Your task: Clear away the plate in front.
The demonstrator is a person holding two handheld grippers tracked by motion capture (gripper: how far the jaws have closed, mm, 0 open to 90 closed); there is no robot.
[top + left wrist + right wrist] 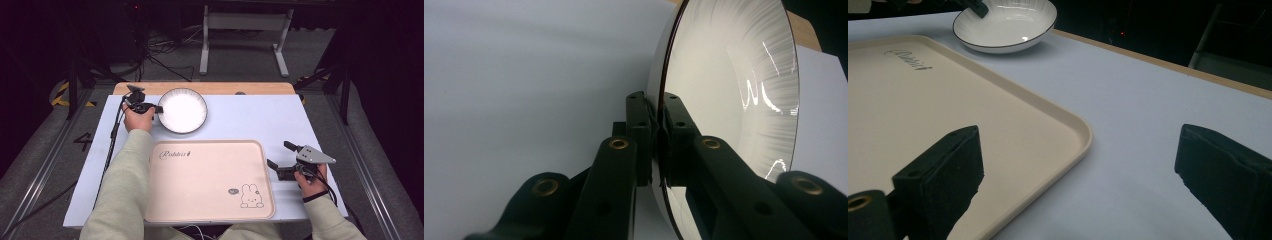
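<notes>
Two grippers work around the tray (210, 180). Nearest, just right of the tray's right edge, the right gripper (278, 156) rests with jaws wide, holding nothing. Beyond the tray's far left corner, the left gripper (158, 109) pinches the plate's (182, 110) left rim.

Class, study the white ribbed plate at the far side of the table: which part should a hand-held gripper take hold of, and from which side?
Grip the thin raised rim of the plate, coming level from its left edge. The rim flares clear of the table, so one jaw fits under it and one inside. The left hand-held gripper is shut on it exactly so.
</notes>
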